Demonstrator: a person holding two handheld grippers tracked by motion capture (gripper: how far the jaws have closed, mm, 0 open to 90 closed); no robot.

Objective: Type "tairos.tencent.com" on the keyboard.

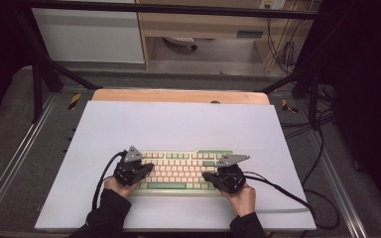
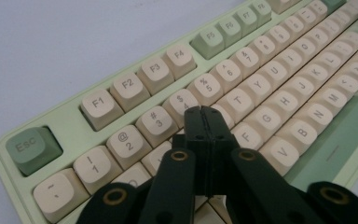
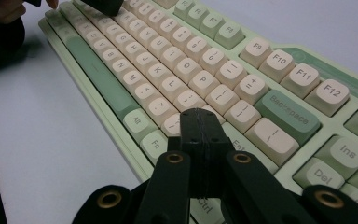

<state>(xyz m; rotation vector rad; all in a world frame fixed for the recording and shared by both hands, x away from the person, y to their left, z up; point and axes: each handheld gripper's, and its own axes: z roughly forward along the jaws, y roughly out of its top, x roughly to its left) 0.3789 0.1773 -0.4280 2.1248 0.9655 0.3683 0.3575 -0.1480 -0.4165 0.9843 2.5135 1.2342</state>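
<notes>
Keyboard (image 1: 178,171): laid on the white sheet (image 1: 178,124), near its front edge. Left gripper (image 2: 206,112): jaws closed together, empty, poised over the left-hand letter keys. Right gripper (image 3: 200,116): jaws likewise closed, poised near Enter. Step judged: key pressing; a short, precise downward dab is called for next.

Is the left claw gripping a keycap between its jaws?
No. In the left claw view the left claw has its jaws pressed together with nothing between them, its tip over the keyboard near the 4 key.
</notes>
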